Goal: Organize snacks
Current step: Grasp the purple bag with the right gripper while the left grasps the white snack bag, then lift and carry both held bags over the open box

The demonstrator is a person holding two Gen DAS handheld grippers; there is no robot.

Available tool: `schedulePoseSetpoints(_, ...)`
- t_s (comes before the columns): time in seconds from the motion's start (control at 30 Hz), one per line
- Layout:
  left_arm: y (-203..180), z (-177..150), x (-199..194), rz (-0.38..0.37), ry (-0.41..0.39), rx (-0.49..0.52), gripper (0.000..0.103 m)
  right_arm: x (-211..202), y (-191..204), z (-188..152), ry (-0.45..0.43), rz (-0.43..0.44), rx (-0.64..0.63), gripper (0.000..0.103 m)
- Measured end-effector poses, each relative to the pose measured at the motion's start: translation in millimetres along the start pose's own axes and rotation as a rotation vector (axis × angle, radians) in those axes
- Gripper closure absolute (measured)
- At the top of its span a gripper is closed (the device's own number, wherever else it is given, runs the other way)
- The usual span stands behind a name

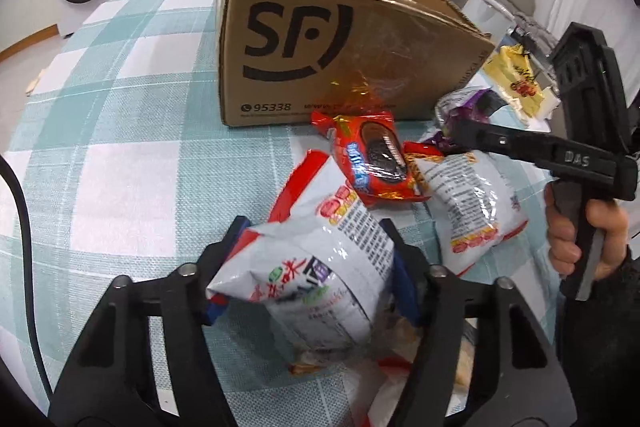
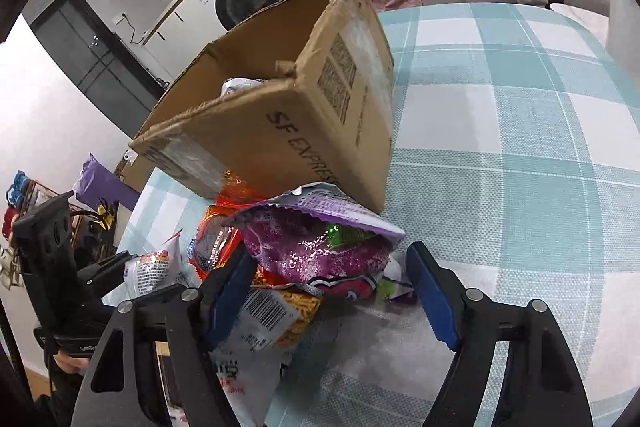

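Several snack packets lie heaped on a teal-and-white checked tablecloth [image 1: 120,155] at the foot of an open cardboard box [image 1: 320,47].

Box: brown corrugated, printed "SF" logo and "95338" on one face, "SF EXPRESS" on another; one pale packet shows inside it in the right wrist view.

White noodle-style packet [image 1: 316,267]: red trim, dense black print, sits between the left gripper [image 1: 312,247] pads, which press its sides.

Red cookie packet [image 1: 372,159]: dark sandwich biscuit pictured, at 12 o'clock from the white packet.

Second white packet [image 1: 468,211]: at 3 o'clock of the cookie packet.

Purple glittery packet [image 2: 320,243]: torn top, lies between the right gripper [image 2: 332,291] fingers; the right-hand pad stands clear, so the jaws are open.
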State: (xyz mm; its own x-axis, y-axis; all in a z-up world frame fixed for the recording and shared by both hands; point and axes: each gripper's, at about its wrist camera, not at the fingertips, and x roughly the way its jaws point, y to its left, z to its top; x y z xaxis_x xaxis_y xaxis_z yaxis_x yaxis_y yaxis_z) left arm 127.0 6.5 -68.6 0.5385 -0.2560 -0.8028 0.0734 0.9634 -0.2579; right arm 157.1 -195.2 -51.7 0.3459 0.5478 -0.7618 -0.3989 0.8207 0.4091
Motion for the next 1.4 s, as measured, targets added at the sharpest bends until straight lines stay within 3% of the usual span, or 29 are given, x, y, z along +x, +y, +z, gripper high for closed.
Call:
schedulePoseSetpoints(0.07, -0.1, -0.6, -1.4, 0.003, -0.008, 0.002, 0.045, -2.1, 4.4, 0.4, -0.016, 0.011, -0.019, 0.044)
schedulePoseSetpoints(0.17, -0.3, -0.6, -5.6, 0.009, -0.028, -0.003, 0.045, -2.7, 11.1, 0.1, -0.024, 0.004, -0.047, 0.045)
schedulePoseSetpoints(0.93, -13.7, 12.7, -58.4, 0.014, -0.151, 0.008, 0.045, -49.5, 26.5, 4.7, -0.129, 0.043, -0.091, 0.047)
schedulePoseSetpoints(1.4, -31.6, 37.7, -91.3, 0.023, -0.232, 0.033, 0.045, -77.2, 43.7, 4.2, -0.196, 0.094, -0.103, 0.047)
